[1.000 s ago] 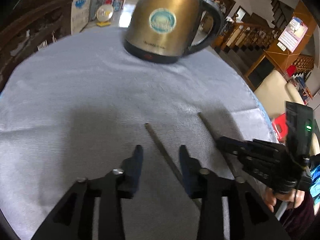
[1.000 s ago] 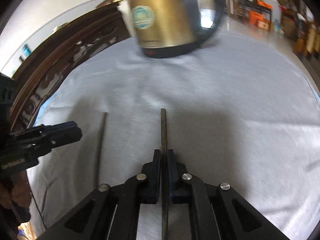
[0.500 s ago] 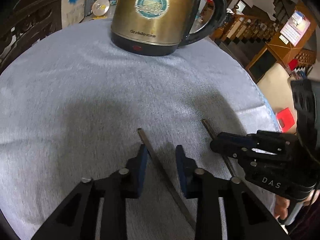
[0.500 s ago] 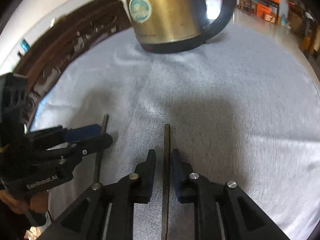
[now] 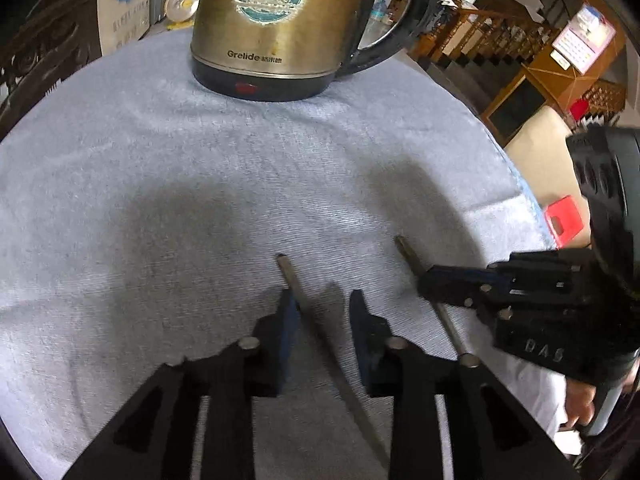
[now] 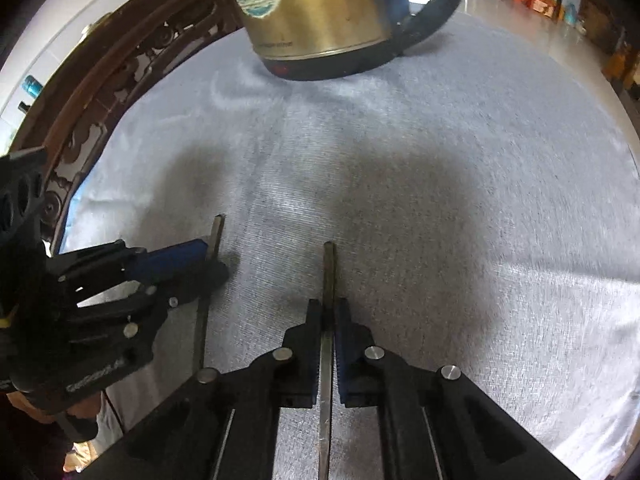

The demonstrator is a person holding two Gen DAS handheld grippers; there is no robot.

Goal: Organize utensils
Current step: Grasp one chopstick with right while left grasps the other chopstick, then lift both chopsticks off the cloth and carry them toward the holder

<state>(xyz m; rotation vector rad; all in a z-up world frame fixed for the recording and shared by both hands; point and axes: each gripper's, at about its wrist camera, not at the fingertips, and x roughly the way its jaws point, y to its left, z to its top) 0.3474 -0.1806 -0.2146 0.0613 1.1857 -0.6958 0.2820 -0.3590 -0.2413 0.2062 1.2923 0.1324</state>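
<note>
Two thin metal chopsticks lie on a grey cloth. In the left wrist view one chopstick (image 5: pixel 298 292) lies between the jaws of my left gripper (image 5: pixel 322 304), which is open; it touches the left pad. The other chopstick (image 5: pixel 412 260) is to the right, under my right gripper (image 5: pixel 432 280). In the right wrist view my right gripper (image 6: pixel 328 312) is shut on that chopstick (image 6: pixel 329 272), whose tip sticks out ahead. The left gripper (image 6: pixel 208 258) is at the left over the first chopstick (image 6: pixel 216 232).
A brass electric kettle (image 5: pixel 280 28) with a black handle stands at the far side of the cloth (image 5: pixel 160 160), also in the right wrist view (image 6: pixel 320 12). A carved wooden chair back (image 6: pixel 112 92) rims the table's left. The cloth's right edge (image 5: pixel 516 184) drops to the floor.
The right gripper opened half a second ago and is shut on its chopstick again. The left gripper has moved forward along its chopstick and its jaws have narrowed. Both moved nearer the kettle.
</note>
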